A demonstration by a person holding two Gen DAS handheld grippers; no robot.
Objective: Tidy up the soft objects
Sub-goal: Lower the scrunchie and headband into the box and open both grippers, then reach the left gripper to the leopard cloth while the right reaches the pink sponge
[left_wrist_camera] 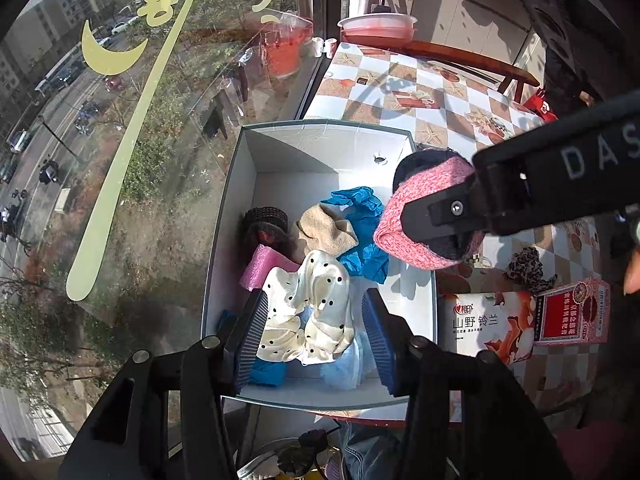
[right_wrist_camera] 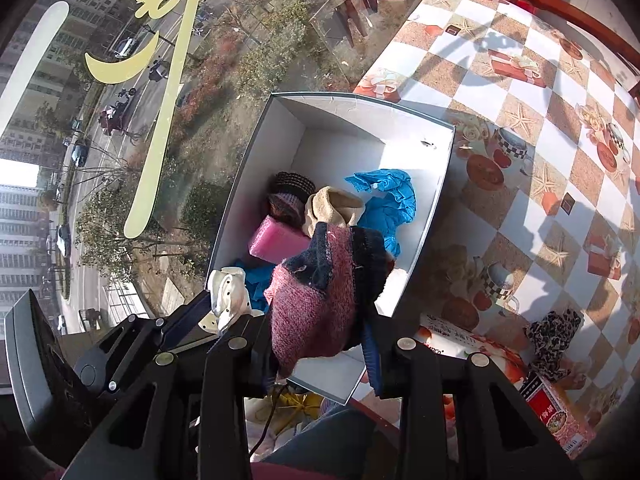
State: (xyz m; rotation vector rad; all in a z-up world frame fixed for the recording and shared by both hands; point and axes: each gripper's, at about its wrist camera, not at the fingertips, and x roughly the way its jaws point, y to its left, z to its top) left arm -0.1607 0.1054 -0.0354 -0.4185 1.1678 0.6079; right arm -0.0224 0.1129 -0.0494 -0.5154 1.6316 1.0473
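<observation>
The white box is set at the window edge of the checkered surface, and both grippers are pointed steeply down into it. The polka-dot scarf is seen between the jaws of the left gripper; these jaws are spread, with a clear gap on the right side, though a light touch on the left side cannot be ruled out, so the scarf is judged to be released and resting on the blue items at the near end of the box. The pink knitted hat is hung between the jaws of the right gripper, draped downward over the near right corner of the box; whether it is being pinched or only caught loosely cannot be told, since the fabric hides both inner faces.

The coming move is judged to turn on this: the hat lies directly above the open box floor, just beside the scarf, so only a short drop is needed. The beige cloth, blue glove and pink sponge are piled toward the far left, leaving bare floor under the hat. A leopard-print scrunchie is left on the surface, outside the box and nearer the right gripper
</observation>
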